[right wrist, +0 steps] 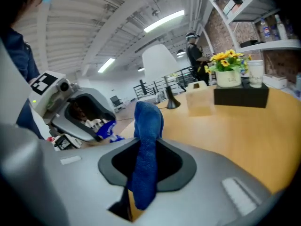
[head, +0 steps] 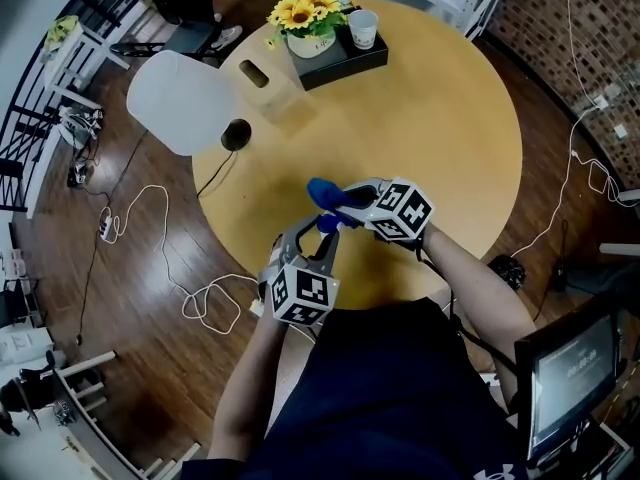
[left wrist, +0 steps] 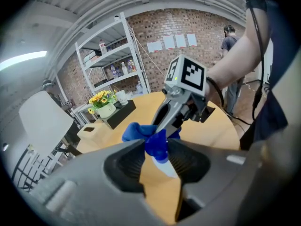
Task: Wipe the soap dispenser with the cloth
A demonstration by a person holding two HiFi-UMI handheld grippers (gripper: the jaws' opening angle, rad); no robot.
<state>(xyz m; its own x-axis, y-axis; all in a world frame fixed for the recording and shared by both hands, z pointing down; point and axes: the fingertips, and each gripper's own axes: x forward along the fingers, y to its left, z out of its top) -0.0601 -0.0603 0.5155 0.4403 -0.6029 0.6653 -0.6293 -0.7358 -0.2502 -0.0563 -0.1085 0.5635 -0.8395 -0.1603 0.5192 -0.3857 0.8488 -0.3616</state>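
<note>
My left gripper is shut on the soap dispenser, which has a blue pump head and a pale bottle below it. It is held above the near part of the round wooden table. My right gripper is shut on a blue cloth, which stands up out of its jaws and also hangs below them. In the left gripper view the cloth lies against the dispenser's top, with the right gripper just behind it. In the right gripper view the left gripper holds the dispenser at the left.
At the table's far side stand a black tray with a sunflower pot and a white cup, a wooden box, and a white lamp. Cables lie on the floor at the left. A monitor stands at the lower right.
</note>
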